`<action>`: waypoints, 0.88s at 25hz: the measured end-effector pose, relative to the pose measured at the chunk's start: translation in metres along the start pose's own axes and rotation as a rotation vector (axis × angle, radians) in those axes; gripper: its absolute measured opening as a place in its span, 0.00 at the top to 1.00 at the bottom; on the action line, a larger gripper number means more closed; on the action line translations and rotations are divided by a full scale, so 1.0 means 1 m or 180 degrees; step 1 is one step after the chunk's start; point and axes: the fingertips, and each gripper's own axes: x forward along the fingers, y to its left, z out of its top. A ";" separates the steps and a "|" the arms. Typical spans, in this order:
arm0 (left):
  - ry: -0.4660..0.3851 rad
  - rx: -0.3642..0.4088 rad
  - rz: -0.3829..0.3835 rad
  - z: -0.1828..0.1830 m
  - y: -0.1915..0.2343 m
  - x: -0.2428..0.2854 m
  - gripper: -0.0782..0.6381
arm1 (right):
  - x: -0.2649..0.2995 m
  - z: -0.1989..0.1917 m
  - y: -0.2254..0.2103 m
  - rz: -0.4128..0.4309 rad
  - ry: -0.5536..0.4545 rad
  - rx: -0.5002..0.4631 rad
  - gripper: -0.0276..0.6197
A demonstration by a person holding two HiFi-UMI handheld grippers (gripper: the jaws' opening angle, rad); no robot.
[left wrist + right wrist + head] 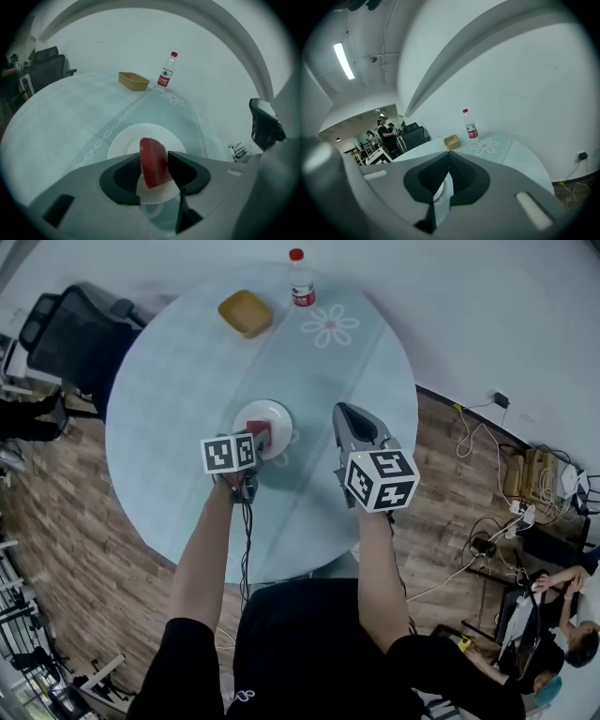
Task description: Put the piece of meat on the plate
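Over the white plate on the tabletop, the left gripper is letting go — its jaws are opening around the red piece of meat, which stands upright between them. Beside it, the right gripper is clenched and empty. Print on the bottle — red label — is too small to read.

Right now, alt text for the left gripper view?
The left gripper's jaws are opening around a red piece of meat, which stands between them over a white plate on a round pale table. Behind them, a tan tray and a red-capped bottle stand near the table's far edge.
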 end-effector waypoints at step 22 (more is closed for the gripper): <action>-0.3181 -0.0993 0.0458 0.066 -0.018 -0.290 0.90 | -0.026 0.047 0.098 0.0700 -0.0287 -0.0599 0.94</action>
